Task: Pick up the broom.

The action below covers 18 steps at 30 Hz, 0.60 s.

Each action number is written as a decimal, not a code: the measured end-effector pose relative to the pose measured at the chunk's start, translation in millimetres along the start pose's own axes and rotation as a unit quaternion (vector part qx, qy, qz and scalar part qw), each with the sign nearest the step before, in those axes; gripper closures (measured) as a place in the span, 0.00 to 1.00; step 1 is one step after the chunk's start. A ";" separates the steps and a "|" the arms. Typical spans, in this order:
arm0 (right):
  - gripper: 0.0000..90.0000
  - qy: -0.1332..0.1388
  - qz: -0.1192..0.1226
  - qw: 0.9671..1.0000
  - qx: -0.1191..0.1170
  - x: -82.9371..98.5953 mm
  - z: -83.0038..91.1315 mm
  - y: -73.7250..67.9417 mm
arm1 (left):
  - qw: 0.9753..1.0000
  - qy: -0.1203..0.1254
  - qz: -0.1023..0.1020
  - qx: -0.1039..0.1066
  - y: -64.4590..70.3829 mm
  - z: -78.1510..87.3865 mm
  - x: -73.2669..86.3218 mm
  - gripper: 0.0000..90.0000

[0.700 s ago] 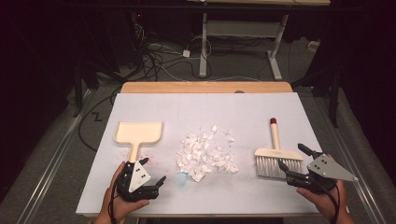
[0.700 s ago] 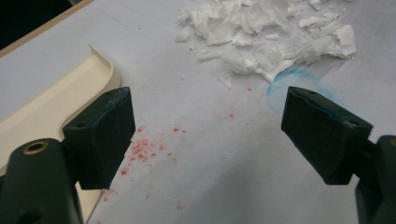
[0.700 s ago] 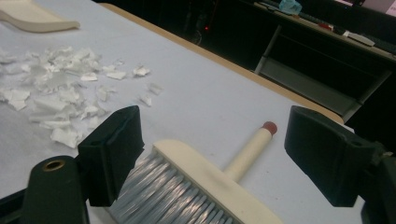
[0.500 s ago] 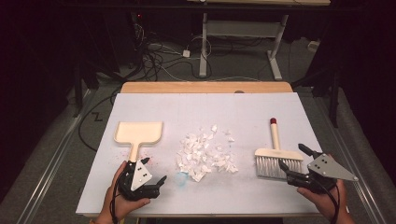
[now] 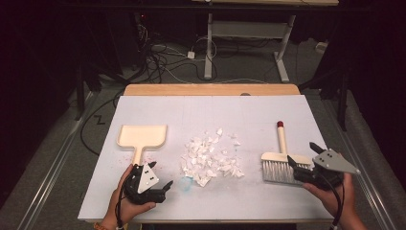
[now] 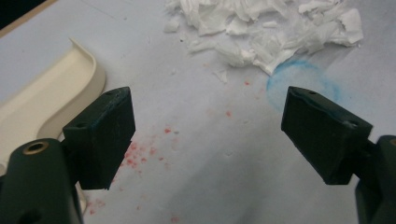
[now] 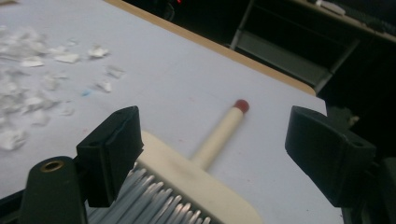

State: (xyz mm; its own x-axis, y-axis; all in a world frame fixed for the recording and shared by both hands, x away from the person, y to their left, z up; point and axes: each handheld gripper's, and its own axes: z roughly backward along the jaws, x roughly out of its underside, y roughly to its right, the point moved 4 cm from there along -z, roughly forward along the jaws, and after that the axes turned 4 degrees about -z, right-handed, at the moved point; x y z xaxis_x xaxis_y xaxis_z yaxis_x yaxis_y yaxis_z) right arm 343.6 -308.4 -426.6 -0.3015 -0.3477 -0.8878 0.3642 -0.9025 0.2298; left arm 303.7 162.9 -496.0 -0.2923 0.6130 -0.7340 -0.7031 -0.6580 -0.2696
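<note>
Cream brush (image 5: 280, 155) lies at the right, bristles toward us, with our right gripper (image 5: 300, 162) wide open just beside its head; the paper scraps (image 5: 210, 156) sit mid-table. We should reach farther to straddle the handle, while our left gripper (image 5: 165, 188), also wide and empty, takes the dustpan (image 5: 142, 136) by its near stem.

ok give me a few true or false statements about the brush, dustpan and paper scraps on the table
1. The left gripper has its jaws open with nothing between them. True.
2. The right gripper is shut on the brush handle. False: its jaws are open, and the brush lies on the table untouched.
3. The torn paper scraps lie between the dustpan and the brush. True.
4. The scraps are already inside the dustpan. False: the dustpan is empty and the scraps lie beside it on the table.
5. The brush handle has a red tip. True.
</note>
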 end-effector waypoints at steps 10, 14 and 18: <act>0.24 -0.136 -0.085 0.987 0.023 -10.5 -66.2 24.1 | 1.000 -0.017 -0.007 0.006 4.0 -5.3 -0.7 0.19; 0.27 -0.188 -0.100 0.977 0.011 -1.7 -91.3 26.7 | 1.000 -0.026 -0.012 0.010 6.0 -5.0 3.6 0.19; 0.35 -0.233 -0.099 0.967 0.005 7.5 -110.9 22.5 | 0.999 -0.030 -0.009 0.014 5.1 -5.1 5.7 0.19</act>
State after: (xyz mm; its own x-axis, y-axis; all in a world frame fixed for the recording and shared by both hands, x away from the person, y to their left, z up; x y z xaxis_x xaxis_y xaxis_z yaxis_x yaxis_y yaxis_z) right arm 447.2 -303.1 -472.3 -0.7299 -0.2430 -0.6390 0.2512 -0.9646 0.0798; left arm 301.7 160.8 -504.7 -0.3175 0.6494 -0.6910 -0.7256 -0.6355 -0.2639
